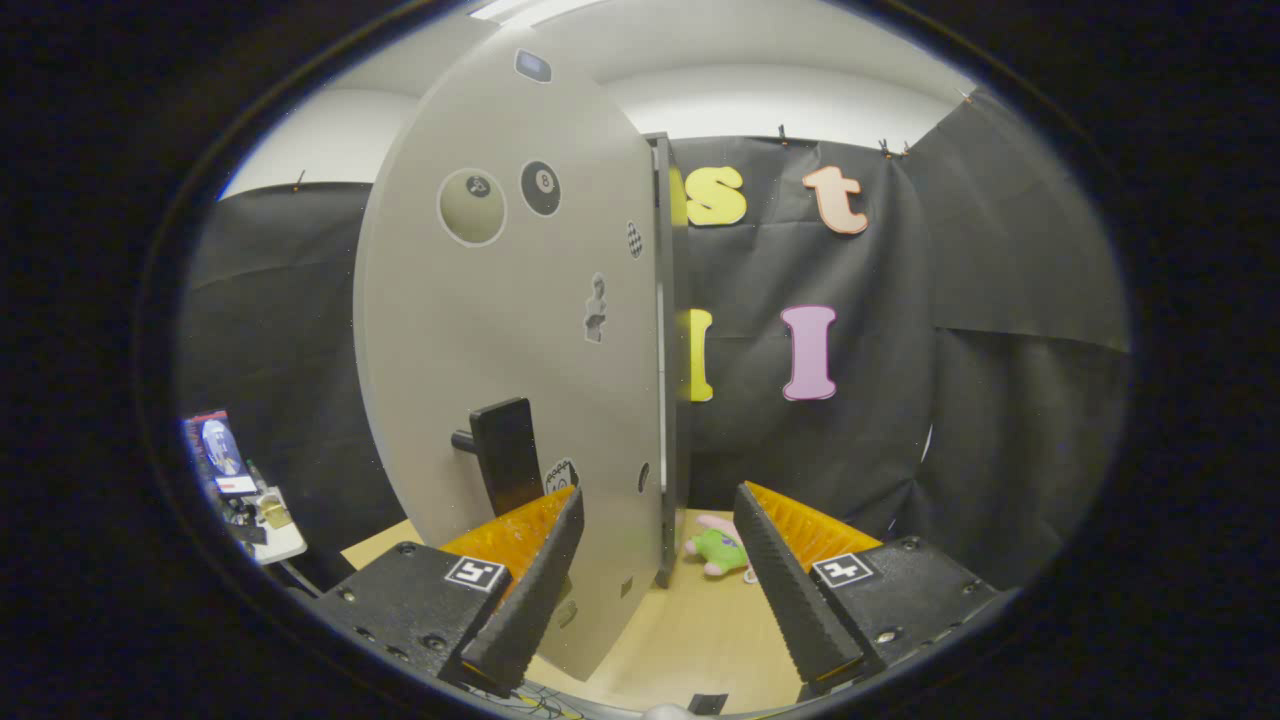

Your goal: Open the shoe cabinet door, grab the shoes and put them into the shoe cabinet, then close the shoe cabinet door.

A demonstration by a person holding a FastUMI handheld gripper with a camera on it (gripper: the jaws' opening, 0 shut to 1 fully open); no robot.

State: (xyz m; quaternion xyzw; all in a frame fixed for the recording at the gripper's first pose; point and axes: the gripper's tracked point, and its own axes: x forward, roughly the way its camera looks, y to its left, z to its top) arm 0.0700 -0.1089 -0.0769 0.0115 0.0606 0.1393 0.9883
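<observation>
The grey shoe cabinet door [500,320] stands swung out, its face with stickers turned toward me and its free edge [663,400] straight ahead. A dark handle [505,455] sticks out of the door low down, just above my left finger [530,590]. My gripper [655,575] is open, and the door's lower edge passes between its fingers without being pressed. Beyond the fingers, a small green and pink shoe [720,550] lies on the wooden floor [690,640] next to the door's edge.
Black cloth forms the booth's wall [900,350] behind and to the right. At the far left stands a small white table [265,530] with a screen and odds and ends on it.
</observation>
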